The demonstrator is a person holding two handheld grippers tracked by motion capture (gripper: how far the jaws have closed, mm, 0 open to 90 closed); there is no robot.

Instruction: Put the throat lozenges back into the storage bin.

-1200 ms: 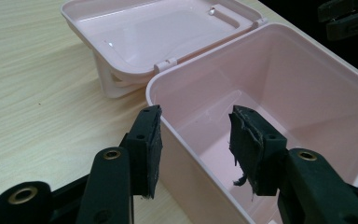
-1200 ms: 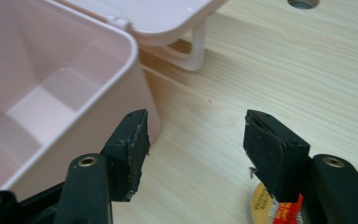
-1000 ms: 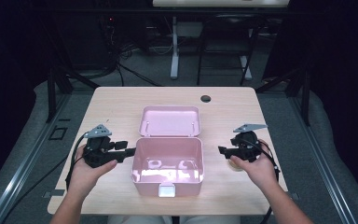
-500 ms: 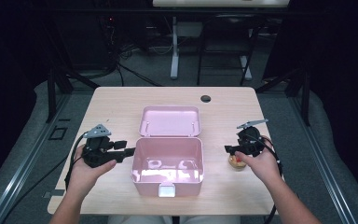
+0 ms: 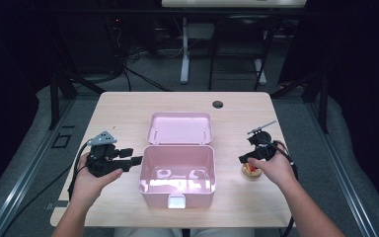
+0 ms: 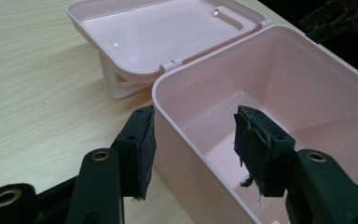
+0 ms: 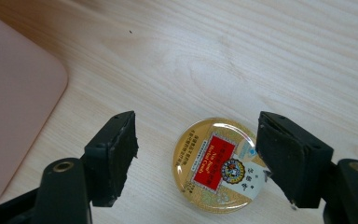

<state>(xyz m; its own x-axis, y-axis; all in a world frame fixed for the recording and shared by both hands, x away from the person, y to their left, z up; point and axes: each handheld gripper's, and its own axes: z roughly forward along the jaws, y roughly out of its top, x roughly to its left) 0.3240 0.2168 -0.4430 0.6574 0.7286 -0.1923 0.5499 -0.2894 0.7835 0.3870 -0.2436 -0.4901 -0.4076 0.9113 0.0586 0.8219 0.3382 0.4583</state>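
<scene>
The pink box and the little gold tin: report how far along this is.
Done: the pink box stands open, its lid laid back, nothing visible inside. In hand: the right gripper, jaws just opening, sits over the gold tin on the table, a jaw on either side and a gap on the left. The left gripper, jaws also just opening, straddles the box wall. Left: likely gripping the tin and boxing it.

The left gripper (image 5: 137, 159) points level toward the table's middle, its jaws spread wide after opening further. The right gripper (image 5: 243, 159), held in the right hand (image 5: 269, 168) near the table's right edge, tilts downward, its jaws also just opening, nothing pinched.
</scene>
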